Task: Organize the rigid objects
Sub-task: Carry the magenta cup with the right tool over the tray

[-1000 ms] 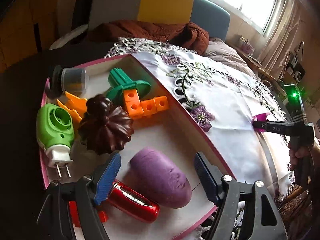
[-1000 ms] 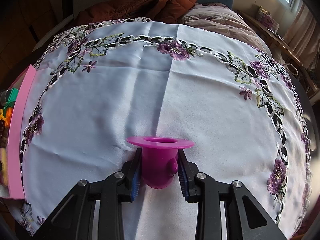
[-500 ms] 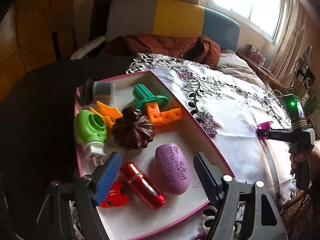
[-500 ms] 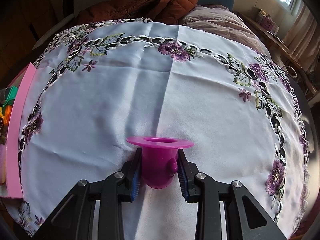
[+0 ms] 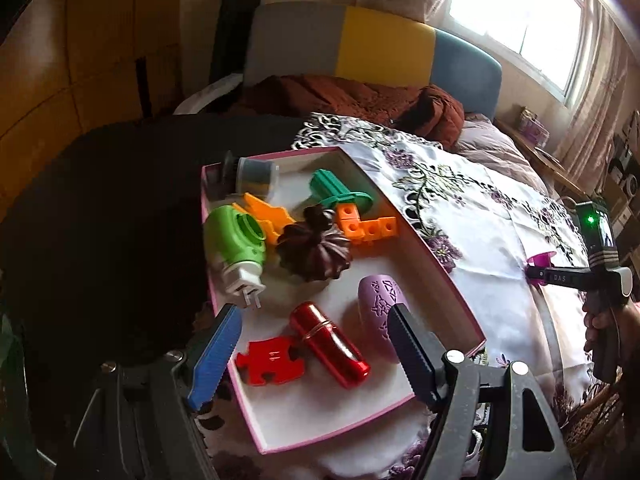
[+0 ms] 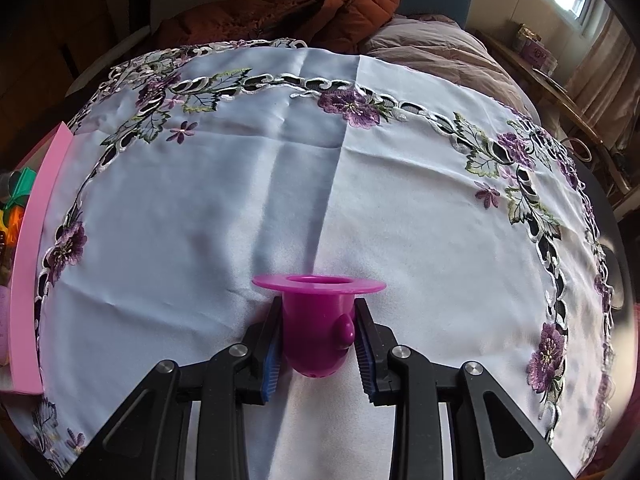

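The right tongs (image 6: 316, 344) grip a magenta cup (image 6: 318, 320) by its body, flange up, over the cloth (image 6: 400, 200) on the worktop, possibly just touching it. The left tongs (image 5: 314, 354) gape wide and empty above the near end of the pink tray (image 5: 432, 248) at the worktop's left edge; below them lie a red cylinder (image 5: 328, 344), puzzle piece (image 5: 270, 362) and purple oval (image 5: 378, 300).

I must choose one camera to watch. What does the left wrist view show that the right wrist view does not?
Only the left wrist view: the box's contents, such as the red cylinder, red puzzle piece and green plug.

Only the right wrist view: the right gripper's fingers pressing the magenta cup up close.

Both: pink box, embroidered tablecloth, magenta cup.
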